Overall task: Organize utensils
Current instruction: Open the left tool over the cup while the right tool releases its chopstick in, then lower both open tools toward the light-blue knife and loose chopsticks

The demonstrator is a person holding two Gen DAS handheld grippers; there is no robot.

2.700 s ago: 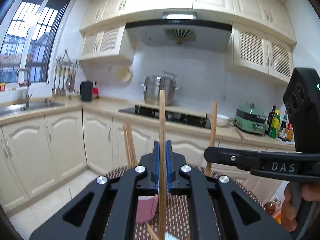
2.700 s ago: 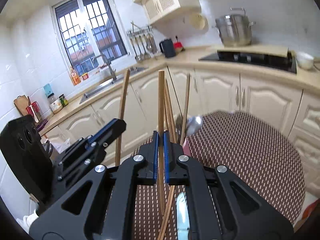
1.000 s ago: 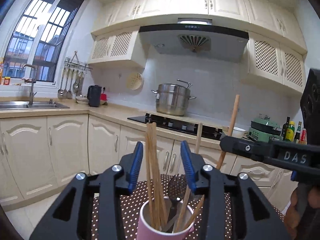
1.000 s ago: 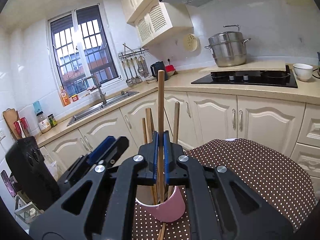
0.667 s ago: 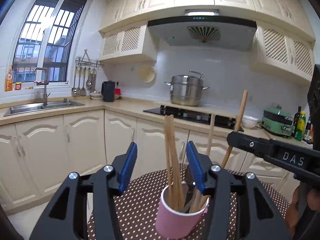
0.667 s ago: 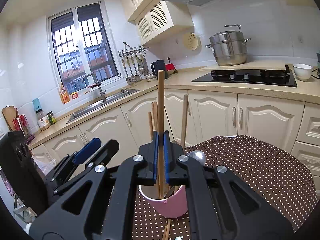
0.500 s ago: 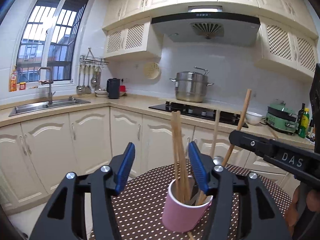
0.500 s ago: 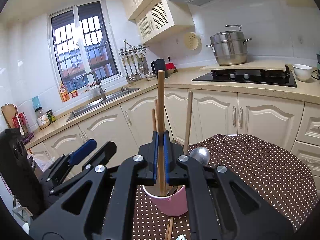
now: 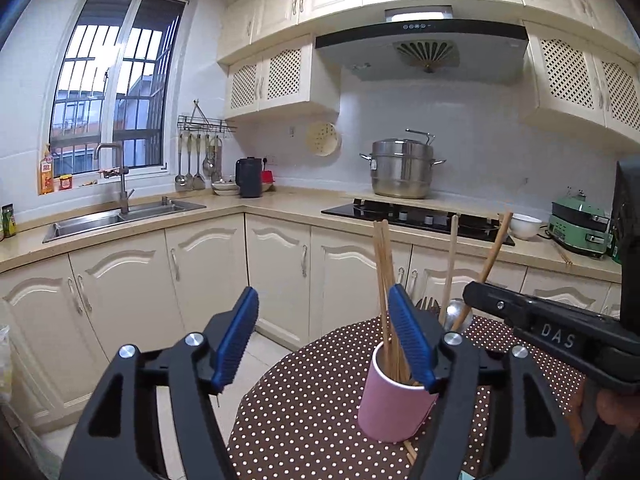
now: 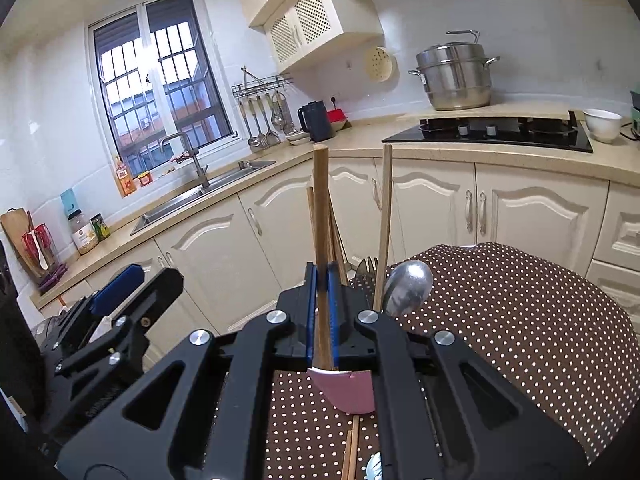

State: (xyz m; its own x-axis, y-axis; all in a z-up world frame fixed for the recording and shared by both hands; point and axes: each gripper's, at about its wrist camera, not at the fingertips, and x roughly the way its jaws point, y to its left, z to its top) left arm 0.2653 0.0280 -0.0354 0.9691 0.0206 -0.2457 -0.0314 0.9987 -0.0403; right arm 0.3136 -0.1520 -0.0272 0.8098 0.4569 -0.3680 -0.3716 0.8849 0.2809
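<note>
A pink cup (image 9: 390, 404) stands on the dotted brown tablecloth (image 9: 312, 408) with several chopsticks (image 9: 383, 280), a steel spoon (image 9: 456, 312) and a fork upright in it. My left gripper (image 9: 323, 340) hovers just left of the cup; its jaws are opening and nothing is between them. In the right wrist view my right gripper (image 10: 322, 312) is shut on a thick brown wooden stick (image 10: 320, 200), held upright with its lower end in the pink cup (image 10: 350, 394). A paler stick (image 10: 385, 220) and the spoon (image 10: 408, 288) rise beside it.
Loose chopsticks (image 10: 349, 454) lie on the cloth in front of the cup. The round table's edge (image 9: 256, 384) drops to the floor on the left. Cream cabinets, a sink (image 9: 120, 216), a hob and a steel pot (image 9: 402, 172) line the far counter.
My left gripper has let go of its chopstick, which now stands in the cup; its jaws have spread wider and it has drawn back leftward. The right gripper keeps its stick, slightly lower.
</note>
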